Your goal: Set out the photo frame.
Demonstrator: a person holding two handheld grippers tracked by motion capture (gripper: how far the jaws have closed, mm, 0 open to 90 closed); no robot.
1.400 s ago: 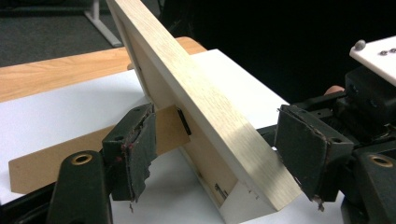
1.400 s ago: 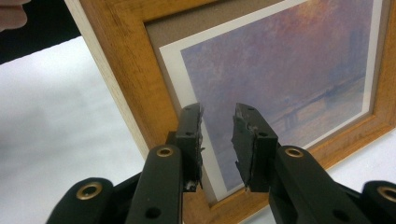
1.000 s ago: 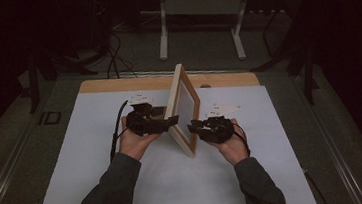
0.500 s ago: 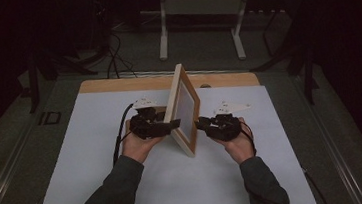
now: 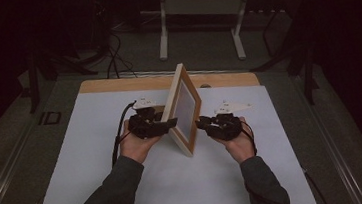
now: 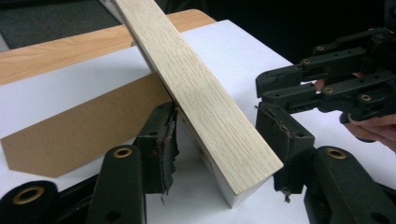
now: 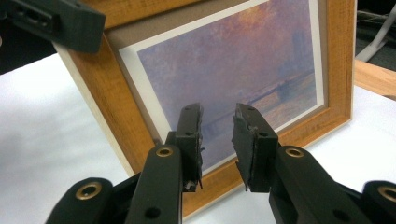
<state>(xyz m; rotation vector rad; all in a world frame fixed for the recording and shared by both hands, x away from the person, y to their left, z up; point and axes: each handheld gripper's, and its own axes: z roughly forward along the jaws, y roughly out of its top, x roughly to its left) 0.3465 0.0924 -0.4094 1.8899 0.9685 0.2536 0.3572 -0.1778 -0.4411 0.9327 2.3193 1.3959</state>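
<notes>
A light wooden picture frame (image 5: 185, 106) stands tilted on its lower edge mid-table, with its print (image 7: 233, 56) facing right. Its brown easel leg (image 6: 84, 130) is spread out behind it. My left gripper (image 5: 168, 125) reaches in from the left. Its jaws have just been closing and straddle the frame's side rail (image 6: 205, 102). The left pad (image 6: 164, 140) lies at the rail's back and the right pad (image 6: 280, 140) sits close beside its front. My right gripper (image 5: 202, 124) points at the print. Its jaws (image 7: 218, 116) stand a little apart with nothing between them.
A white sheet (image 5: 97, 140) covers the wooden table, and a bare wood strip (image 5: 127, 83) runs along the far edge. A metal stand (image 5: 195, 10) and cables (image 5: 114, 58) are on the dark floor beyond. Both forearms come in from the bottom.
The right hand has shifted slightly to the right. The frame stands as before, with the left hand still at its side.
</notes>
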